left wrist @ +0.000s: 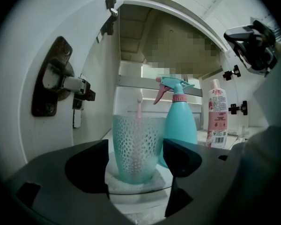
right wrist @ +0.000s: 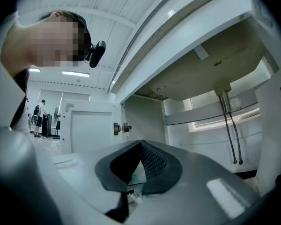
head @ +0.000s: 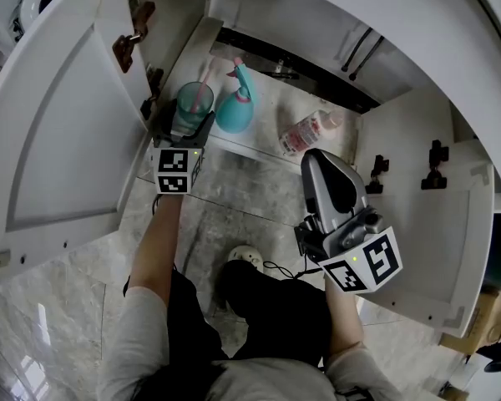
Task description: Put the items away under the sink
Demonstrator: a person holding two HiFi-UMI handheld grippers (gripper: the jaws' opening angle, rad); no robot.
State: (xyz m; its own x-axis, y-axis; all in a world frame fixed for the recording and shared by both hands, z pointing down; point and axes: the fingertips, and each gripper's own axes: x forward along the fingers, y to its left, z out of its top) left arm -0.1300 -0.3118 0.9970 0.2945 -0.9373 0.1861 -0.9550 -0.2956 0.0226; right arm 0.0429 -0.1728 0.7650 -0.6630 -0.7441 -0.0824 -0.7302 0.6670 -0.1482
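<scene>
A teal dimpled cup (head: 189,107) (left wrist: 136,146) with a pink toothbrush (left wrist: 139,109) in it rests on the front lip of the under-sink cabinet floor (head: 271,111). My left gripper (head: 186,126) (left wrist: 136,159) is shut on the cup, one jaw on each side. Right of the cup stands a teal spray bottle (head: 236,107) (left wrist: 180,125). Farther right is a clear bottle with a pink label (head: 305,132) (left wrist: 217,114). My right gripper (head: 320,159) (right wrist: 141,146) is raised in front of the cabinet, jaws shut together and empty.
The cabinet's left door (head: 58,124) and right door (head: 426,241) both stand open, hinges (left wrist: 61,86) showing. Two hoses (right wrist: 229,125) hang under the basin at the back right. A small white object with a cable (head: 244,256) lies on the marble floor by the person's knees.
</scene>
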